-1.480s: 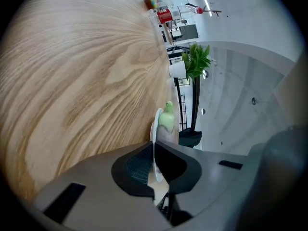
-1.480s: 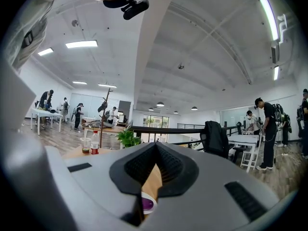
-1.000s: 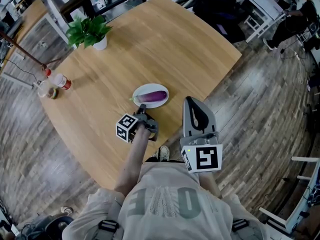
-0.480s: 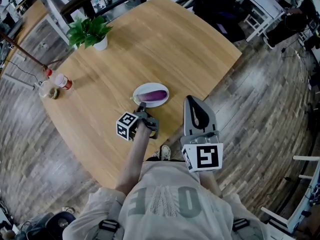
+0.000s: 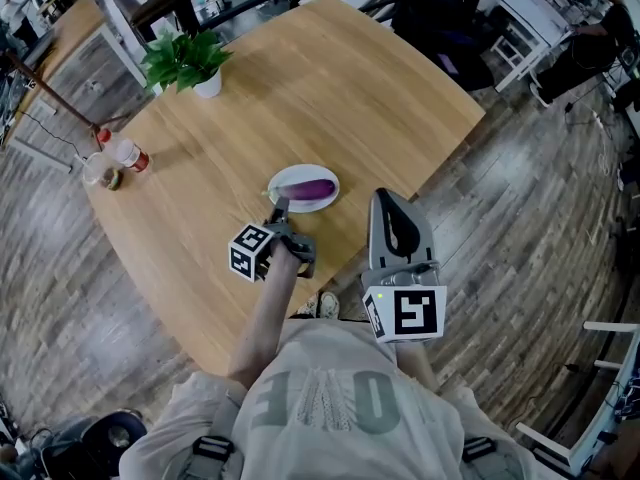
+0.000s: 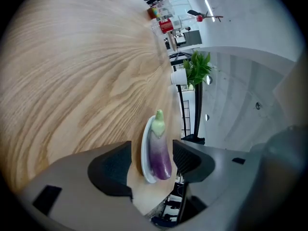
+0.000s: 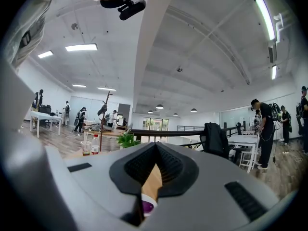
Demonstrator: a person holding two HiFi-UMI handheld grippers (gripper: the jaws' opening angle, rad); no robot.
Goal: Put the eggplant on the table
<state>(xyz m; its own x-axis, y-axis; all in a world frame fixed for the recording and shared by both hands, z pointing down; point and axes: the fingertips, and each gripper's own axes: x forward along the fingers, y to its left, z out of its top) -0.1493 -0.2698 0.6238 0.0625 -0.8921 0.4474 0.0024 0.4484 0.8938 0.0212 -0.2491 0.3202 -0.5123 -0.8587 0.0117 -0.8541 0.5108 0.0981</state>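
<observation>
A purple eggplant (image 5: 314, 188) with a green stem lies on a small white plate (image 5: 285, 181) near the front edge of the wooden table (image 5: 330, 88). My left gripper (image 5: 279, 209) sits at the plate's near-left rim. In the left gripper view its jaws (image 6: 150, 160) have just been opening and now stand wide. The eggplant (image 6: 160, 150) and plate (image 6: 145, 153) lie just ahead of them, and neither pad touches anything. My right gripper (image 5: 389, 201) hovers to the right of the plate, off the table's edge. It is shut (image 7: 155, 163) with nothing in it.
A potted plant (image 5: 188, 60) stands at the table's far left. A bottle with a red label (image 5: 128, 154) and a cup (image 5: 100, 173) stand by the left edge. Wood floor surrounds the table; chairs and other tables are beyond it, and people stand in the background.
The left gripper stays at the plate's near rim, hardly moved. The right gripper has kept still. The eggplant rests on the plate as before.
</observation>
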